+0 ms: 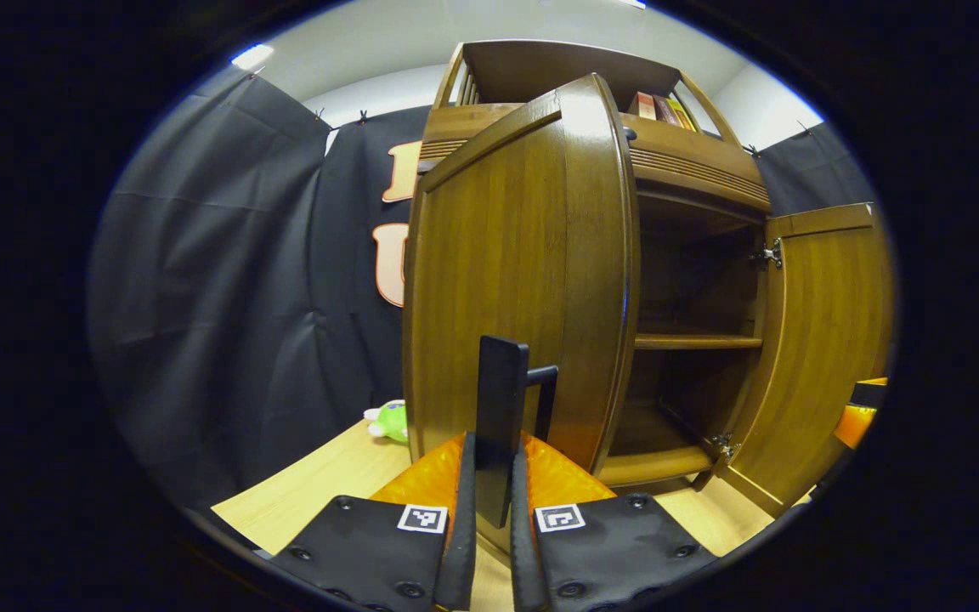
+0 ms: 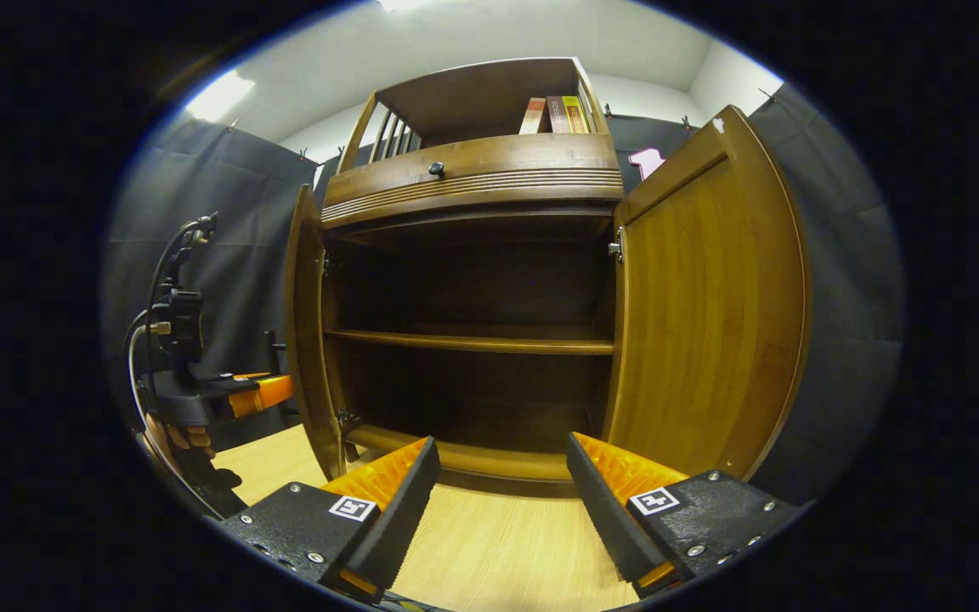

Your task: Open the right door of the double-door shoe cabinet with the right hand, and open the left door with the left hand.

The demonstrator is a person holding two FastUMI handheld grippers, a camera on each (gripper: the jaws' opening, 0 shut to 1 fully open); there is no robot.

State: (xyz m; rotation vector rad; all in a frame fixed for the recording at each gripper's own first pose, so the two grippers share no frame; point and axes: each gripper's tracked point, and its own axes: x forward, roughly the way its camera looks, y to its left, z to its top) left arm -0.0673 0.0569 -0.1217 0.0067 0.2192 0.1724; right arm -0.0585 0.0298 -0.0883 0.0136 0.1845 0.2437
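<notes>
**Left tool clamped on the left door's handle, both doors swung out**

The left tool (image 1: pixel 494 501) has its two fingers pressed on the black handle (image 1: pixel 502 416) of the left door (image 1: pixel 523 280), which stands well out from the shoe cabinet (image 2: pixel 472 170). The right tool (image 2: pixel 498 493) hangs with its fingers spread wide and nothing between them, in front of the cabinet's open middle. The right door (image 2: pixel 702 323) stands swung out to its side. The cabinet rests on the pale wooden counter (image 2: pixel 489 544), toward its back edge.

By the look of it the last step is in hand: the right door is done, and the left door is open or nearly so. The next move likely calls for easing the left door a little wider along its hinge arc, then letting the fingers part and drawing the tool straight back off the handle.

The left gripper view alone gives the grip on the handle and a small green toy (image 1: pixel 389 421) on the counter beside the left door. The right gripper view gives the bare shelf (image 2: pixel 472 342) inside head-on and the left tool from afar, with a hand (image 2: pixel 188 438) under it; how far the left door has swung is hard to judge there, since it shows edge-on.
</notes>
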